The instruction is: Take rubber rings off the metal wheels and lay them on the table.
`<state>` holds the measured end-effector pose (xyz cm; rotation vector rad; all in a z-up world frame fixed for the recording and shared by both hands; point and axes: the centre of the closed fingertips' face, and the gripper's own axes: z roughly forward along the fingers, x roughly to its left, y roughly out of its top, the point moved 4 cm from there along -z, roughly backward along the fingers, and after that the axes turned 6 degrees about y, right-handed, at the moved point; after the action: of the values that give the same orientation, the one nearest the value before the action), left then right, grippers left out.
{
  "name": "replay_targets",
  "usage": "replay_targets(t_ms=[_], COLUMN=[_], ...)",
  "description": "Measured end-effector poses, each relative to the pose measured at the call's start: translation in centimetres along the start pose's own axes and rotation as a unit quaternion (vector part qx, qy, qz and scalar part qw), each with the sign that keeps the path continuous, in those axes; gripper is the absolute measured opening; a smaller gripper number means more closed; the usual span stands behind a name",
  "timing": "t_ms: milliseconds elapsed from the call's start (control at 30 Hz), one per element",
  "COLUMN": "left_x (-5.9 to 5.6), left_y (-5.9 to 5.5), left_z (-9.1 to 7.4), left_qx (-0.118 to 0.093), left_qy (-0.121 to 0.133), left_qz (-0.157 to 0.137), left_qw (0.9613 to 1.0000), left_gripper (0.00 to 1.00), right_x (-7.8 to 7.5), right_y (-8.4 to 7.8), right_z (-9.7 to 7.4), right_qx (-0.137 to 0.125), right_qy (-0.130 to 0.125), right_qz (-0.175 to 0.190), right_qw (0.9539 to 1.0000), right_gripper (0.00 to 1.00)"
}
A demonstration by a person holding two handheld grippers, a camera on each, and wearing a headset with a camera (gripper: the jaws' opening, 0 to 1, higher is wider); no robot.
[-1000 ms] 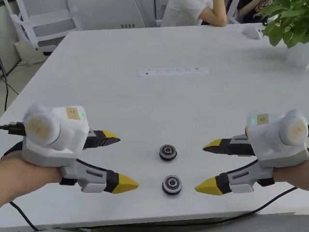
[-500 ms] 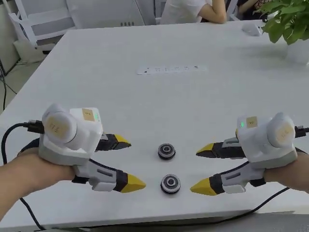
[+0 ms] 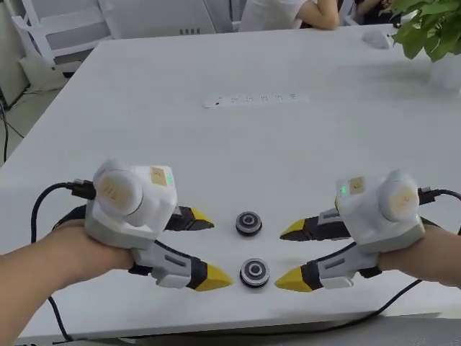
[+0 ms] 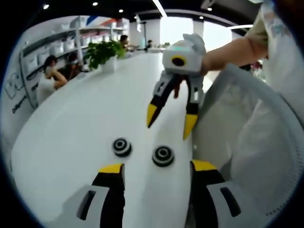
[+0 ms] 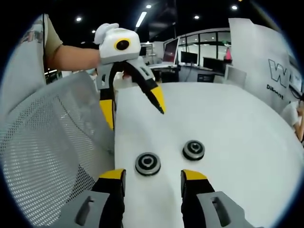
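Two small metal wheels with black rubber rings lie flat on the white table. The near wheel [image 3: 255, 272] [image 4: 163, 156] [image 5: 147, 163] sits close to the front edge; the far wheel [image 3: 248, 223] [image 4: 122, 147] [image 5: 194, 150] lies just behind it. My left gripper [image 3: 207, 247] [image 4: 157, 167] is open, its yellow tips just left of the wheels. My right gripper [image 3: 288, 254] [image 5: 153, 175] is open too, its tips just right of them. The two grippers face each other with the wheels between. Nothing is held.
A white power strip [image 3: 251, 99] lies in the middle of the table. A potted green plant [image 3: 426, 29] stands at the far right corner. A person sits beyond the far edge. A black cable [image 3: 385, 306] runs along the front edge, where a mesh chair back [image 5: 42, 156] stands.
Both grippers have moved inward toward the wheels, so their tips now stand close on either side. The wheels have not moved.
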<state>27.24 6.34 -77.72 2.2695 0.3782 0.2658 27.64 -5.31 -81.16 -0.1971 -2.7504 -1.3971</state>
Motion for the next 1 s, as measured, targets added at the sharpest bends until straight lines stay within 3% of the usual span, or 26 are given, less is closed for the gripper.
replay_targets(t_ms=[367, 500, 1000], left_x=[-0.8, -0.9, -1.3], left_y=[-0.1, 0.1, -0.3], left_z=[1.7, 2.2, 4.1], left_qx=[0.008, 0.009, 0.026], left_qy=[-0.021, -0.025, -0.038], left_qz=[0.005, 0.002, 0.010], left_qw=[0.9997, 0.9996, 0.9989], left_gripper=[0.51, 0.49, 0.39], right_x=[0.1, 0.2, 0.1], right_y=[-0.6, -0.5, -0.9], right_z=[1.1, 1.3, 1.9], right_qx=[0.012, 0.014, 0.016], right_qy=[0.018, 0.018, 0.023], right_qz=[-0.004, -0.017, -0.017], right_qw=[0.9998, 0.9996, 0.9994], right_gripper=[0.38, 0.32, 0.28])
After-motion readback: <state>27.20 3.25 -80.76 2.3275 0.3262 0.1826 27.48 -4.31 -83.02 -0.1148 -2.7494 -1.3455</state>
